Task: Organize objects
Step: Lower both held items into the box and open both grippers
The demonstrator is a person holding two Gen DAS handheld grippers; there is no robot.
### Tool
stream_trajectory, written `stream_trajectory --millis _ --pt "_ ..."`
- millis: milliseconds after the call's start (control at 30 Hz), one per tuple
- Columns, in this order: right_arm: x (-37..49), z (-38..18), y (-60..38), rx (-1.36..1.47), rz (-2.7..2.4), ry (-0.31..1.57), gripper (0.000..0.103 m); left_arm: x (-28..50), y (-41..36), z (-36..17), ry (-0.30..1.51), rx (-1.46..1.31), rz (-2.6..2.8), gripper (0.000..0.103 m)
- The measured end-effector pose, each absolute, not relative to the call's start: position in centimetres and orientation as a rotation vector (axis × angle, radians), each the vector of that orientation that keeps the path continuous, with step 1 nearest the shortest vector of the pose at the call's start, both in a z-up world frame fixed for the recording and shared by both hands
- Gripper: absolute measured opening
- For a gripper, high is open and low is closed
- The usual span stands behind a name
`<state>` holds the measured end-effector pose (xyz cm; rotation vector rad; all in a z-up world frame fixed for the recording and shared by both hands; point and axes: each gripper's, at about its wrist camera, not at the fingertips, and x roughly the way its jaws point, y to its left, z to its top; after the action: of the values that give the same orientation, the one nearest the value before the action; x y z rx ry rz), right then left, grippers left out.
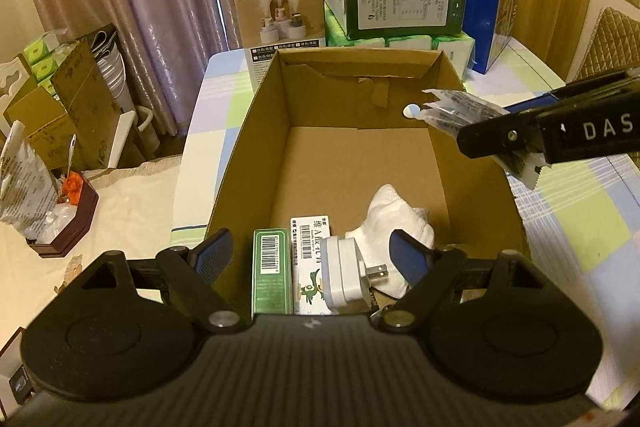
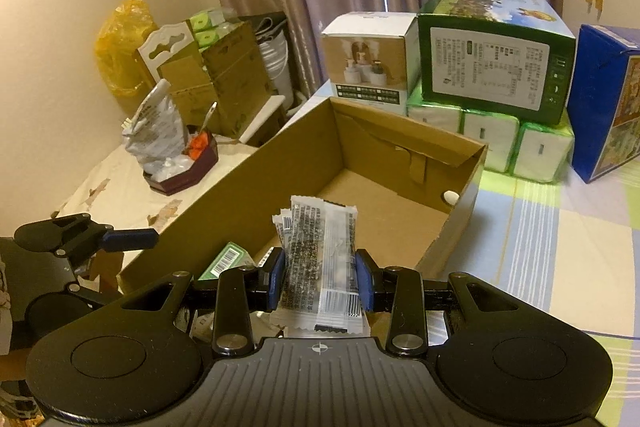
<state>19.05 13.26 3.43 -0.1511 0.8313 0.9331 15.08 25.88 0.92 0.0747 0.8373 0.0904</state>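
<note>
Your right gripper (image 2: 320, 281) is clamped on a small bundle of sachets (image 2: 320, 259), its blue pads pressing the stack from both sides near the lower half, and it holds them over the near right part of the open box (image 2: 460, 223). Your left gripper (image 1: 310, 255) hangs spread and empty over the box's near end, above the green carton (image 1: 271, 267), the white carton (image 1: 310, 247), the plug (image 1: 352, 275) and the cloth (image 1: 394, 223) already lying inside. The sachets look light, thin and floppy, with slick film wrappers, so the loose ones in the stack could likely slide or fan out if you tilt them. Keep the grip square across the middle of the bundle, where all the packets overlap, not on the crimped ends. The far half of the box floor is bare, so judging by that, it is a fair spot to lower them flat.
</note>
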Motion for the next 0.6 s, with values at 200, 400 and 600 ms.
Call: stream_trajectory --millis 200,400,600 --pt "19.0 3.5 13.7 -0.149 0.935 0.832 0.034 14.8 25.9 1.1 0.835 0.077 0.09 0.082" --pt "19.0 3.5 14.1 -0.144 0.937 0.834 0.034 14.7 25.9 1.3 0.833 0.077 0.087 0.082" --pt "19.4 3.4 14.4 -0.102 0.939 0.798 0.038 14.9 26.1 1.3 0.832 0.071 0.088 0.082"
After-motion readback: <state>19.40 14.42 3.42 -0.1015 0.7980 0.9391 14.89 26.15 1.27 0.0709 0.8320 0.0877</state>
